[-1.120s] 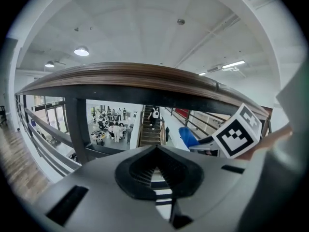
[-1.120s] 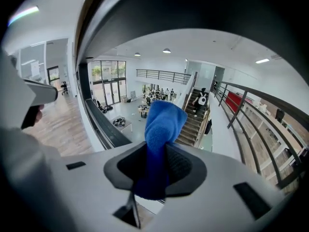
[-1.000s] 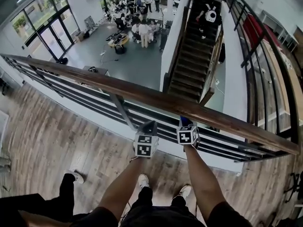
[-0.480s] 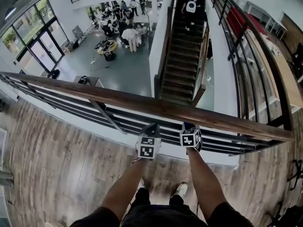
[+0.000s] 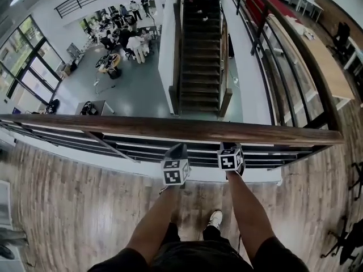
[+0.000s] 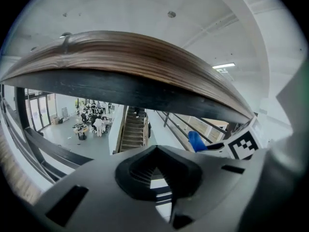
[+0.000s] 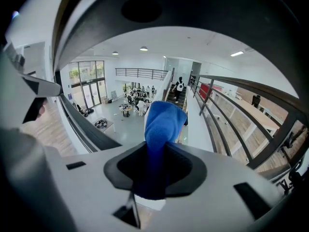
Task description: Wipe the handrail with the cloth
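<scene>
The wooden handrail (image 5: 170,128) runs across the head view on black railing bars. Both grippers are held up just under its near side. My right gripper (image 5: 226,147) is shut on a blue cloth (image 7: 163,122), which sticks up out of its jaws below the dark underside of the handrail (image 7: 203,8). My left gripper (image 5: 179,149) sits about a hand's width to the left, shut with nothing in it. In the left gripper view the handrail (image 6: 135,57) arches close overhead, and the blue cloth (image 6: 196,141) shows off to the right.
Beyond the rail is a drop to a lower hall with a staircase (image 5: 201,50) and a group of people (image 5: 122,35). I stand on a wood-plank floor (image 5: 68,208). A second railing (image 5: 283,67) runs away on the right.
The view has swung so the rail now lies nearly level and the staircase is centred. Both grippers stay just under the rail, still side by side. A bystander's legs at lower left have left the view.
</scene>
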Demonstrator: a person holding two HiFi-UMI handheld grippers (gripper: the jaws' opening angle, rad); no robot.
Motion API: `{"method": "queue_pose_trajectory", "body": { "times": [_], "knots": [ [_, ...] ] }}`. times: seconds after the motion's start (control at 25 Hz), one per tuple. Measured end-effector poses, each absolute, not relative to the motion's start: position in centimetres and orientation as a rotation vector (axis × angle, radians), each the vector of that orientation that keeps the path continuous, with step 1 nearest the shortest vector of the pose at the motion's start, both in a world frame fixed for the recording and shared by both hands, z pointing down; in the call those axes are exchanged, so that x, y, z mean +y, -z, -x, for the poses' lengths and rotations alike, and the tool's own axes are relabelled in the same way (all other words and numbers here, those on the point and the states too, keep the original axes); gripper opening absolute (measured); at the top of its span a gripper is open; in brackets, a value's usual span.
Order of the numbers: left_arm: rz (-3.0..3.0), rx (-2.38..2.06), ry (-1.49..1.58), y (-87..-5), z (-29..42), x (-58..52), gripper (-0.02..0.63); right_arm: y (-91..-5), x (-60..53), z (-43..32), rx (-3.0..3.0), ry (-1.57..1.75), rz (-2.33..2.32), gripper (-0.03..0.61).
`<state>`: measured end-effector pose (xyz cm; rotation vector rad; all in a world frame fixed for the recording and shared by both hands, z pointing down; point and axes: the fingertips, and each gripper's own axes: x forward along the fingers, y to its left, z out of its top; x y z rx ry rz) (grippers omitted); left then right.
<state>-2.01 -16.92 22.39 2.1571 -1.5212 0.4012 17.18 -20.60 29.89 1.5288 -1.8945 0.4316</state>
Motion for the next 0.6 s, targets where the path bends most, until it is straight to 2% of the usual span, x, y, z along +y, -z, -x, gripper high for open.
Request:
{"method": "queue_pose_trajectory", "body": {
  "times": [0.6],
  "knots": [
    [-2.334,-1.221,-0.537,-25.8,-21.9,-16.2,0.003,-30.0,-18.9,-38.0,-1.794,-0.488,-1.724,0.110]
  ]
}}
